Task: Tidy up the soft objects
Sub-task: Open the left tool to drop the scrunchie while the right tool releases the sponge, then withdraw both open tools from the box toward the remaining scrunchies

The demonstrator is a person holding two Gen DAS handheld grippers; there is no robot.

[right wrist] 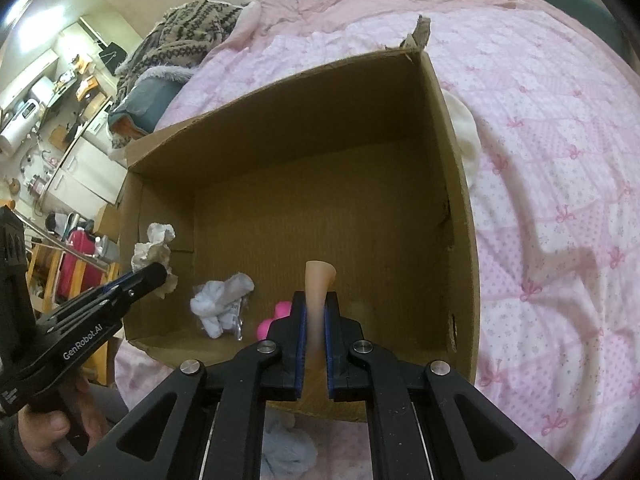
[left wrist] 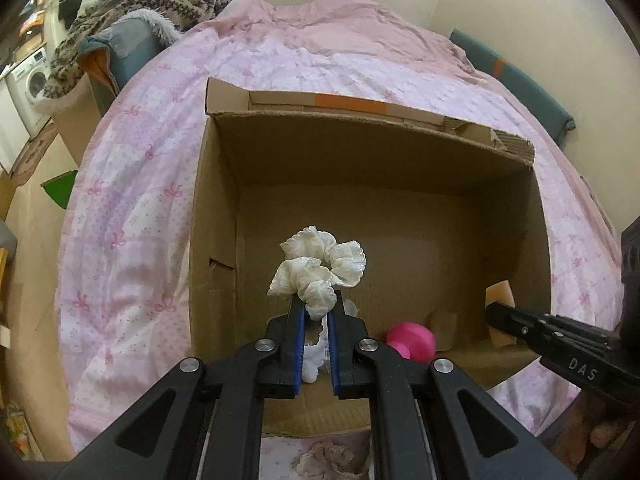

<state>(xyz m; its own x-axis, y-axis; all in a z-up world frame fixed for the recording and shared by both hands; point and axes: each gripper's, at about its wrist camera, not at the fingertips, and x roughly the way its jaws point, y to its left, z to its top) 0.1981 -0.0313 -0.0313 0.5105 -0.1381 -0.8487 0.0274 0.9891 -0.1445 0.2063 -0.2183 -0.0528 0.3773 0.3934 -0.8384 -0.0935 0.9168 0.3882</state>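
Both grippers hang over the box: left gripper clenches a scrunchie, right gripper a sponge. Released crookedly, either might snag the jaws.

1 box, 2 grippers, 1 pink ball, 2 white cloths, 1 sponge.

Box on the quilt; sock bundle and ball inside, side by side.
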